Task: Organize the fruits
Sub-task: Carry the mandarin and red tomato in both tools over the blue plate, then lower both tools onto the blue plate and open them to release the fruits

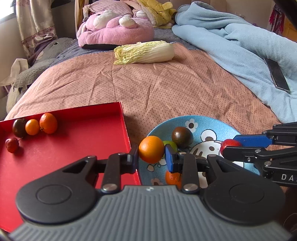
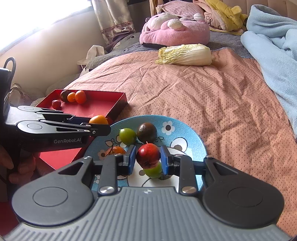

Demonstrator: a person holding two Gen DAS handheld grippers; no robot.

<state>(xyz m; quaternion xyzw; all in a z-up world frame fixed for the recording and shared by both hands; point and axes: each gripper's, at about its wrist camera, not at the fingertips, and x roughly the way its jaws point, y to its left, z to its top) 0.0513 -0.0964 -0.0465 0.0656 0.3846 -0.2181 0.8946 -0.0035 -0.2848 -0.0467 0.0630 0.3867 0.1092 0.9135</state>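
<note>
Four small fruits sit in the shallow red cardboard tray's [image 1: 78, 129] far corner, while the left gripper [image 1: 151, 156] jaws pinch a round orange fruit [image 1: 151, 149], the right gripper [image 2: 148, 160] jaws a small red apple-like fruit [image 2: 148, 155], and several remain on the blue cartoon-print plate [image 2: 187, 137].

bed [image 1: 167, 83] | curtain [image 2: 113, 20] | bright window [image 2: 42, 11] | blue blanket [image 1: 241, 37]

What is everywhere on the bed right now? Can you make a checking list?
Surface: pink dotted bedspread, wrinkled.
Job's things: red tray holds four fruits; blue plate holds a dark fruit, two green ones and an orange one.
Clutter: cabbage, phone on blue blanket.
Tools: left tool shut on orange fruit; right tool shut on red fruit.
Cables: nothing seen.
Surroundings: pink plush, curtain, window.
</note>
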